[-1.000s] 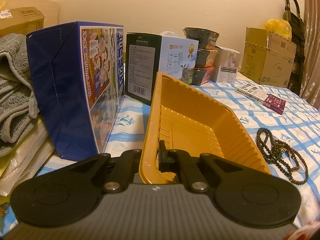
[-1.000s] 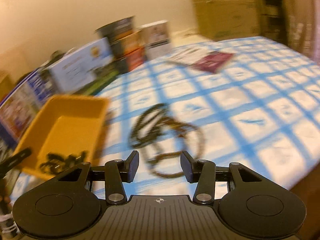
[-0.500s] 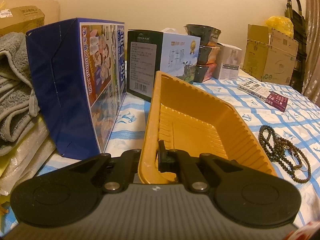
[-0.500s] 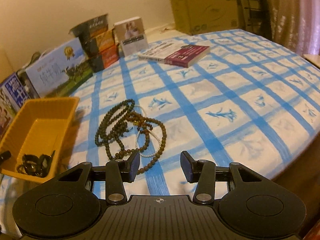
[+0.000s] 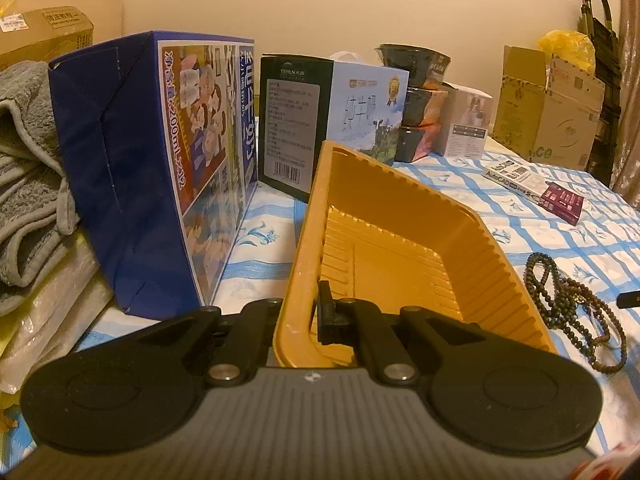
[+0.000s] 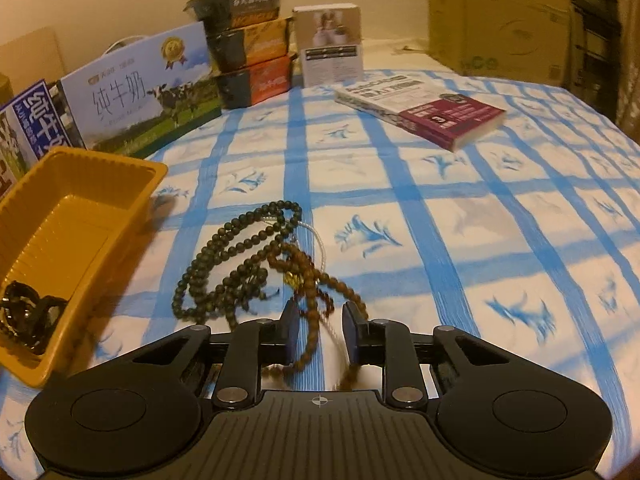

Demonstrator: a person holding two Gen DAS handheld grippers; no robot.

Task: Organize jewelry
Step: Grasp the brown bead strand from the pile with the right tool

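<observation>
1. Currently left gripper: fingers clamped on near rim of the ribbed yellow plastic tray.
2. Right gripper: fingers narrow, straddling strands of the tangled dark-green and brown bead necklaces, which lie on the blue-checked bench cloth just beside the tray.
3. Bare cloth to the right; purple-and-white paperback book well apart.

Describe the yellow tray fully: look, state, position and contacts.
The tray is a rectangular, thin yellow-orange plastic tub with ribbed walls and a flat rim. It sits tilted on the blue-checked cloth, left of the bead strands. The left gripper is shut on its near wall. A dark beaded piece lies in its near corner.
</observation>
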